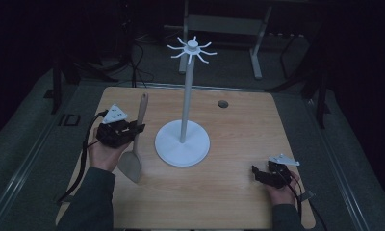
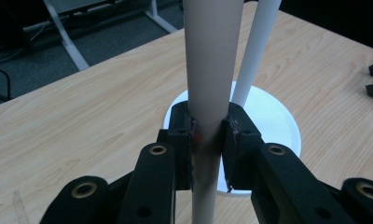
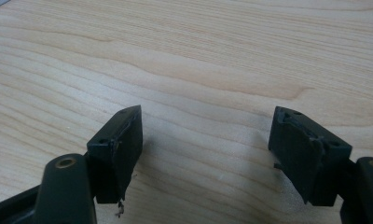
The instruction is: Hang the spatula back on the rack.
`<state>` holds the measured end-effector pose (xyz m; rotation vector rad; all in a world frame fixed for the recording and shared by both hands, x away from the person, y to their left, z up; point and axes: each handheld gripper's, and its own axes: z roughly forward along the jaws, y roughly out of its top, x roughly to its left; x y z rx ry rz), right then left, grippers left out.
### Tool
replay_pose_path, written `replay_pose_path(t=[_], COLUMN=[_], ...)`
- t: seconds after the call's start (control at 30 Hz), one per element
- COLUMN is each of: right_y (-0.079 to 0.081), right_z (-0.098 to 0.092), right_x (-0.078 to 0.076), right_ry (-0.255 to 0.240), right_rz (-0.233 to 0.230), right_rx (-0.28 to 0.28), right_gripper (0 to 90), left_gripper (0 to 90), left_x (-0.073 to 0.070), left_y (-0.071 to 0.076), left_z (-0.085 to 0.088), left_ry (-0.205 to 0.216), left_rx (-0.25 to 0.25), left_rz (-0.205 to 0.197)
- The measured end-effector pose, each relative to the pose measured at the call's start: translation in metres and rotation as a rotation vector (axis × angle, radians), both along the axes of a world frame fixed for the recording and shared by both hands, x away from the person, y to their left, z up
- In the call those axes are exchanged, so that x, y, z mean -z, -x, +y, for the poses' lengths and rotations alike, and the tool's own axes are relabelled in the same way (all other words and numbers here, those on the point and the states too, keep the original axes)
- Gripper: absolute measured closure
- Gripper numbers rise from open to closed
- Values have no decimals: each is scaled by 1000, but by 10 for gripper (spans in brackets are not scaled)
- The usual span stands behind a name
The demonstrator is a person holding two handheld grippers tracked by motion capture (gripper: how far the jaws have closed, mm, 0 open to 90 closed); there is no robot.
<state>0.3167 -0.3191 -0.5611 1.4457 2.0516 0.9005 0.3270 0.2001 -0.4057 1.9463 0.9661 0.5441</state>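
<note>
Wooden table (image 1: 238, 139) fills the centre of the high view, dark floor all round it. White stand (image 1: 183, 142) sits mid-frame: round base flat on the wood, thin pole upright, ring of curved hooks at the top, upper centre. Beige spatula (image 1: 135, 149) lies left of the base, blade toward the lower left, handle running up the frame and passing through my left claw (image 1: 138, 128). In the left gripper view that claw (image 2: 208, 140) is clamped on the spatula handle (image 2: 212, 60), both pads pressed to it, with the stand's pole and base just behind. My right claw (image 1: 256, 172) rests at the lower right of the table, well apart from the stand. In the right gripper view it (image 3: 205, 140) is spread wide over bare wood, holding nothing.
</note>
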Motion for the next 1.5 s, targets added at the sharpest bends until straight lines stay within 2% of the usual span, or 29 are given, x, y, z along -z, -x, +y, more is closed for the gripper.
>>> replay_pose_path(t=[0.57,1.0,1.5], right_y=[0,0,-1], right_z=[0,0,0], right_x=[0,0,0], right_ry=[-1,-2,0], right_rz=[1,0,2], right_rx=[0,-1,-3], right_gripper=[260,260,260], left_gripper=[757,757,757], left_x=[-7,-16,-31], left_y=[0,2,2], left_z=[-1,-4,-10], left_ry=[35,37,40], left_rx=[5,17,41], left_rz=[-37,-71,-89])
